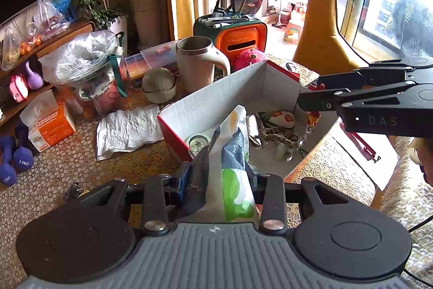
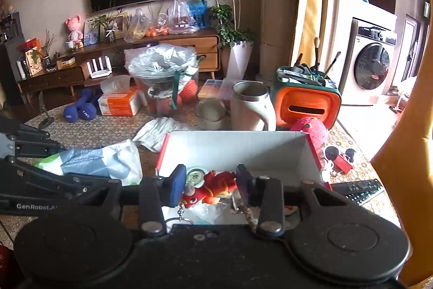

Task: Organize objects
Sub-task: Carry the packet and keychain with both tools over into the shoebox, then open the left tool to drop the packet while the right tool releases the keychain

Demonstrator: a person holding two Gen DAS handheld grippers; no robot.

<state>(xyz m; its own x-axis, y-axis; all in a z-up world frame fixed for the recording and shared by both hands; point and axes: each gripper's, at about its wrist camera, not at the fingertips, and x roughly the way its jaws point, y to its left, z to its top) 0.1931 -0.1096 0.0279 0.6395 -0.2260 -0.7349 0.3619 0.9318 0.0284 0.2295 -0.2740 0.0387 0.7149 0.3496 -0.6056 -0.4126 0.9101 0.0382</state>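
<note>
My left gripper (image 1: 220, 175) is shut on a soft white, green and grey paper-tissue pack (image 1: 234, 153), which sticks up between its fingers just before the near corner of the box. The box (image 1: 216, 88) is cardboard, red outside and white inside, and holds a can (image 1: 199, 142), a braided cord and small toys. My right gripper (image 1: 308, 91) reaches in from the right, above the box. In the right wrist view my right gripper (image 2: 211, 180) is shut on a red plush keychain toy (image 2: 213, 188) over the box (image 2: 235, 142). The left gripper (image 2: 89, 164) with the pack (image 2: 108, 161) is at the left.
A beige mug (image 1: 197, 64), a round bowl (image 1: 159, 85) and an orange-green caddy of brushes (image 1: 238, 37) stand behind the box. A crumpled white cloth (image 1: 127, 126), an orange tissue box (image 1: 46, 123) and purple dumbbells (image 1: 16, 159) lie left. A remote (image 2: 360, 188) lies right.
</note>
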